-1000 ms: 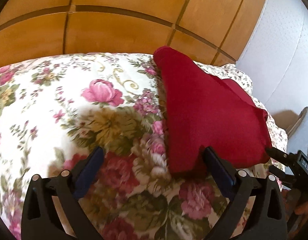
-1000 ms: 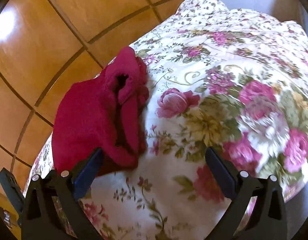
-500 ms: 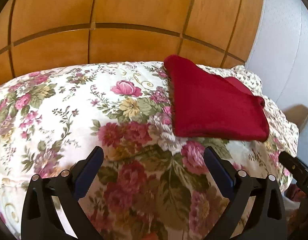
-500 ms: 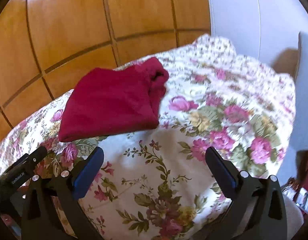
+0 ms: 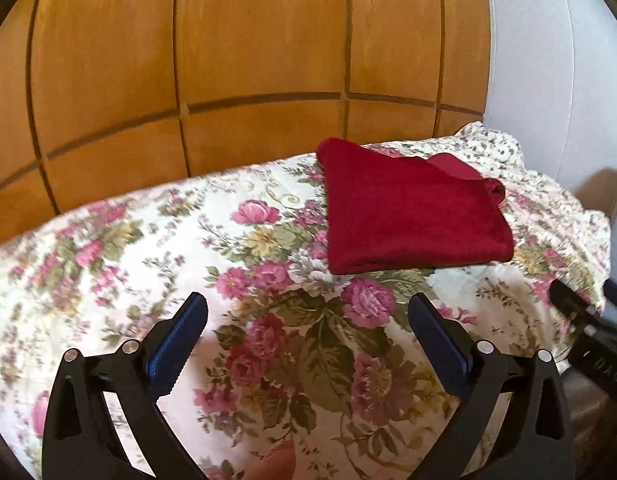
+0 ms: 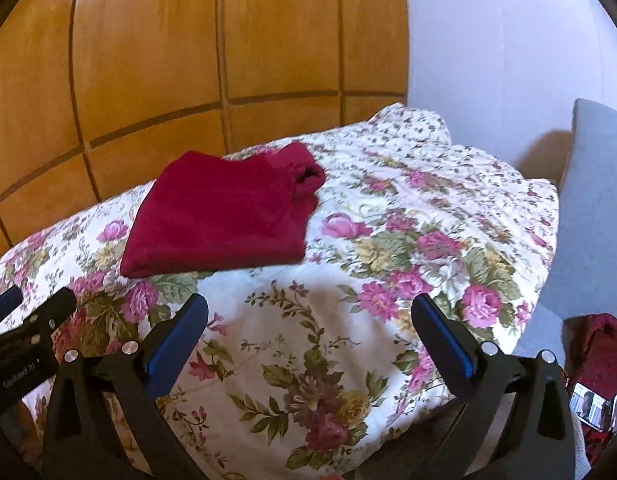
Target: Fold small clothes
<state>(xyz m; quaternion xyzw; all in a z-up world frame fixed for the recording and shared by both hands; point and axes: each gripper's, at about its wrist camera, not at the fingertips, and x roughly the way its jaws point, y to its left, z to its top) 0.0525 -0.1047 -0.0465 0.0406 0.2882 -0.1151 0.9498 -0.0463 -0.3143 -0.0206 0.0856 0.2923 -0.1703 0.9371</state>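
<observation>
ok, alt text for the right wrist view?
A folded red garment lies on a floral quilt, beyond the open, empty right gripper. Wood panelling stands behind, and the left gripper shows at the left edge.

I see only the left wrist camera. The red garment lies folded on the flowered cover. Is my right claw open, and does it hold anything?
Observer: The right claw is open and empty, apart from the red garment.
Operator: Is there any other cloth on the right side, outside my view?
Observer: Yes. A dark red cloth lies low at the right, beyond the edge of the flowered cover.
Operator: What stands behind that cloth?
Observer: A grey cushion, against the white wall.
</observation>
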